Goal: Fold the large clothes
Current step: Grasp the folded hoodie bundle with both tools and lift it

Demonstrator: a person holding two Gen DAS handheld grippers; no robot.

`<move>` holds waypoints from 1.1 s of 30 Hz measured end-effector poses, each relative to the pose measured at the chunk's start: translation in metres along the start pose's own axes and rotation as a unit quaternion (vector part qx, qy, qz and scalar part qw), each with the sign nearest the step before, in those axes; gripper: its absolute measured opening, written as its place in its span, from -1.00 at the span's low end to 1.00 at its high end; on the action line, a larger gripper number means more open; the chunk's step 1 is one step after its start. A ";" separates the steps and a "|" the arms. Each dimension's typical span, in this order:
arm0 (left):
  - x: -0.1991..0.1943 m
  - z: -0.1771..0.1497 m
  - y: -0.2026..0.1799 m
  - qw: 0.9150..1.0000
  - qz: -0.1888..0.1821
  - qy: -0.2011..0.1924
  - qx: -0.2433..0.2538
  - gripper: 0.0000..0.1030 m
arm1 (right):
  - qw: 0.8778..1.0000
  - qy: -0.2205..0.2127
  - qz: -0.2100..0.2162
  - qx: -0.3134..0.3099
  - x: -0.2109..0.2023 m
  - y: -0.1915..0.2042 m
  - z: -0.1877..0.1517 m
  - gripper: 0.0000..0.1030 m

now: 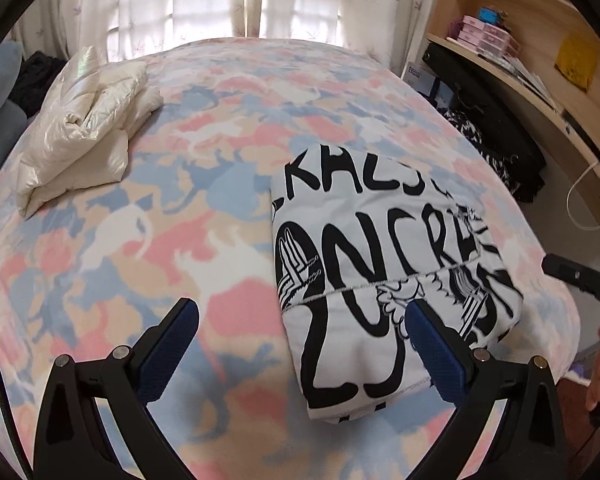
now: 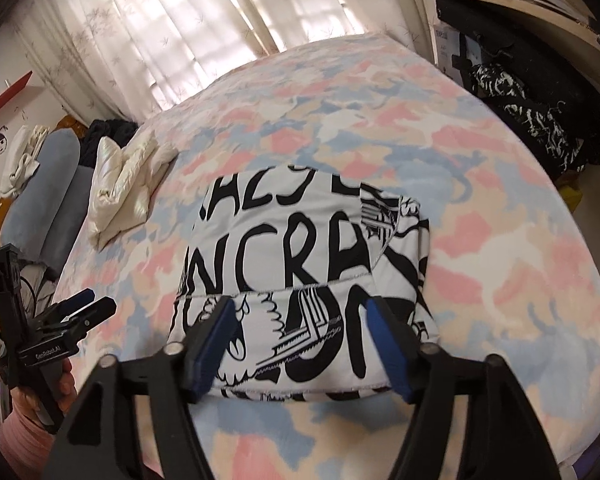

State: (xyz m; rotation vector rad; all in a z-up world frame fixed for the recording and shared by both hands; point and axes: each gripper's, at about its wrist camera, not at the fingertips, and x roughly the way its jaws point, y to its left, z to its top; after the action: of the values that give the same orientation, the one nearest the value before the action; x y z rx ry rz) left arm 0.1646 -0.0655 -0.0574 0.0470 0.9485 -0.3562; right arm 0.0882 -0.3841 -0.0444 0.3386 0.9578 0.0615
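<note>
My left gripper (image 1: 302, 322) hangs released above the bed (image 1: 228, 152), its right finger over the near corner of the folded white shirt with black lettering (image 1: 384, 264). My right gripper (image 2: 300, 320) is spread wide too, gripping nothing, the shirt lying flat just ahead between its fingers. A cream jacket (image 1: 84, 128) sits folded far left.
</note>
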 end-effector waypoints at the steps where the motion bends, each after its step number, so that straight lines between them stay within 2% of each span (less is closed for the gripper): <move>1: 0.001 -0.003 -0.001 1.000 -0.001 0.001 0.002 0.98 | 1.000 0.004 -0.003 -0.002 0.002 -0.001 -0.001 0.37; 9: 0.024 -0.016 -0.002 0.998 -0.044 0.028 -0.023 0.98 | 0.999 0.036 -0.011 0.009 0.019 -0.021 -0.007 0.38; 14: 0.041 -0.023 0.002 0.997 -0.053 0.049 -0.038 0.98 | 0.999 0.049 -0.011 0.020 0.028 -0.032 -0.013 0.38; 20: 0.059 -0.027 0.015 0.992 -0.078 0.061 -0.074 0.98 | 0.996 0.076 -0.017 0.050 0.045 -0.056 -0.018 0.61; 29: 0.102 -0.037 0.021 0.986 -0.095 0.105 -0.092 0.98 | 0.990 0.104 0.009 0.097 0.080 -0.097 -0.016 0.61; 33: 0.113 -0.038 0.022 0.980 -0.120 0.109 -0.112 0.98 | 0.987 0.120 0.025 0.106 0.096 -0.105 -0.016 0.61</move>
State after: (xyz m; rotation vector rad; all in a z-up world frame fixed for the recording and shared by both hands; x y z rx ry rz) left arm 0.2021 -0.0685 -0.1731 -0.2403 1.2113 -0.4709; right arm 0.1200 -0.4601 -0.1613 0.5606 1.1987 0.0469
